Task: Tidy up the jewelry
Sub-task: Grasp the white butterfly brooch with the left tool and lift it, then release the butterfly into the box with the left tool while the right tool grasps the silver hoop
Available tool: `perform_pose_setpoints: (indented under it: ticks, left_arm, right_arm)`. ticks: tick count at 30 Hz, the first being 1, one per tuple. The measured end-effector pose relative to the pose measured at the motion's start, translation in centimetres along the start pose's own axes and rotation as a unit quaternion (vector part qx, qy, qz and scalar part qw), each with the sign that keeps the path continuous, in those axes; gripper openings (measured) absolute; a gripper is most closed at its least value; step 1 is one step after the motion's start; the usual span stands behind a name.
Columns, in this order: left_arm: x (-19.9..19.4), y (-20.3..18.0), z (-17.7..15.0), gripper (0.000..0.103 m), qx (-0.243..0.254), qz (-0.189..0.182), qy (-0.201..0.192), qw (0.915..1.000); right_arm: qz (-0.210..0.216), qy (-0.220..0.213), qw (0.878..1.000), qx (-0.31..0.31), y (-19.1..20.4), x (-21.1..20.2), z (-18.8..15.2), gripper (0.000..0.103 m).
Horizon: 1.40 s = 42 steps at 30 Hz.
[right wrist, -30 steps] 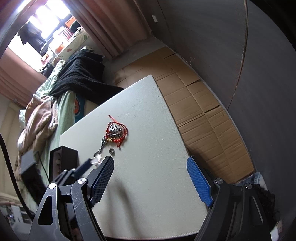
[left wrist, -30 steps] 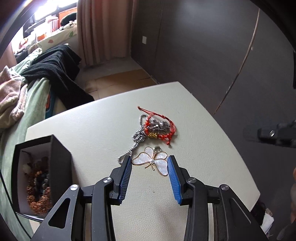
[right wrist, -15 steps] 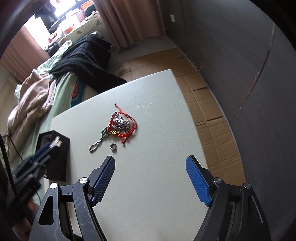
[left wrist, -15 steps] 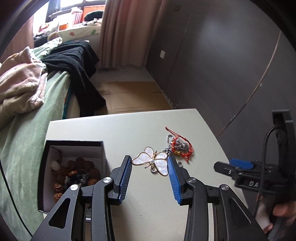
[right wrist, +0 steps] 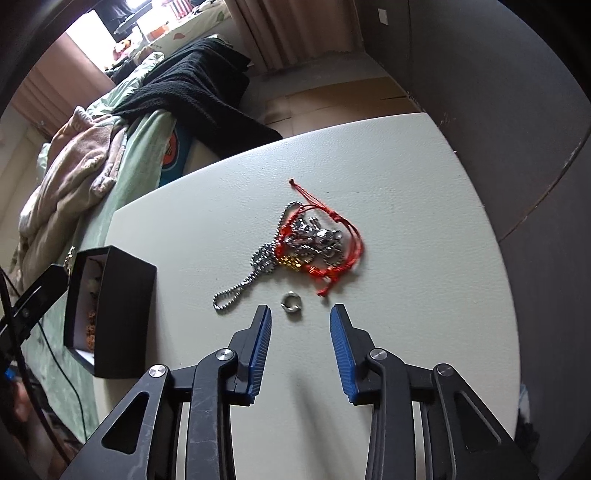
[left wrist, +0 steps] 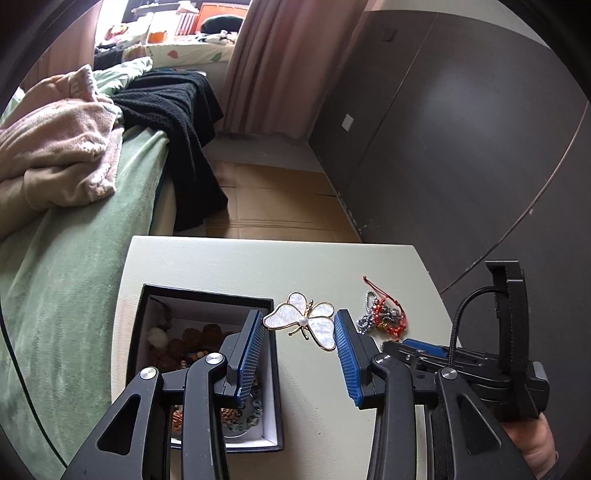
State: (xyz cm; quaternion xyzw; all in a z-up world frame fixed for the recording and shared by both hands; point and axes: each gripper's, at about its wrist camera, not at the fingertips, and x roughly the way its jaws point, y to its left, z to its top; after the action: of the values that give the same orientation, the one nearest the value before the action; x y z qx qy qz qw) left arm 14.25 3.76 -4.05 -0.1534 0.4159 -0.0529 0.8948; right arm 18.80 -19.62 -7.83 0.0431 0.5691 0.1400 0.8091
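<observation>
One butterfly brooch (left wrist: 305,325) clamped between left hand-held gripper (left wrist: 300,320) pads.

A home bedroom: a bed (left wrist: 74,266) with a green cover, a pink blanket (left wrist: 55,147) and black knit (left wrist: 173,107) heaped on it, long curtains (left wrist: 273,62), and a small pale table (right wrist: 406,184) alongside.

Daylight pours from a blown-out window (left wrist: 173,22) at eleven o'clock; the rest sits dimmer. Soft shadows fall on the table (right wrist: 406,206). Focus is sharp; fisheye bending and black vignetting ring the edges.
</observation>
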Motion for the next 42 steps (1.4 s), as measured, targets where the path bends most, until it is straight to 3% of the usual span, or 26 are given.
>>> perform_pose_setpoints:
  ticks: [6,12,18,25,32,35,37,39,42]
  left_arm:
    - [0.1,0.9,0.5,0.041,-0.007,-0.001,0.002,1.0]
    - [-0.3,1.7,0.8,0.041,-0.02,-0.002,-0.004,0.9998]
    - [-1.6,2.6,0.8,0.041,-0.026,0.0,-0.013,0.9996]
    - [-3.0,4.7,0.6,0.041,-0.049,0.006,-0.013,0.9987]
    - [-3.1,6.8,0.0,0.041,-0.074,0.011,0.005,0.9972]
    - [-3.2,7.6,-0.1,0.043,-0.091,-0.011,0.014,0.9957]
    - [-3.0,8.0,-0.2,0.057,-0.108,-0.037,0.03,0.993]
    - [-3.2,8.4,-0.2,0.065,-0.122,-0.04,0.029,0.9913]
    - [-4.0,9.0,0.0,0.065,-0.128,-0.034,0.015,0.9911]
  right_arm:
    - [-0.019,0.003,1.0,-0.007,1.3,1.4,0.9,0.03]
    - [-0.075,0.015,0.996,-0.038,2.9,2.2,1.3,0.016]
    - [-0.108,0.015,0.992,-0.069,4.1,2.3,0.6,0.014]
    - [-0.06,0.0,0.997,-0.039,3.4,0.7,0.4,0.014]
    - [0.007,-0.05,0.997,-0.053,6.3,-2.3,-0.1,0.014]
    - [0.024,-0.059,0.996,-0.066,7.9,-2.9,-0.5,0.014]
    - [0.035,-0.065,0.995,-0.071,8.8,-3.1,-0.8,0.014]
    - [0.049,-0.07,0.994,-0.073,9.7,-3.2,-0.9,0.014]
    - [0.074,-0.081,0.991,-0.072,10.3,-3.7,-0.9,0.014]
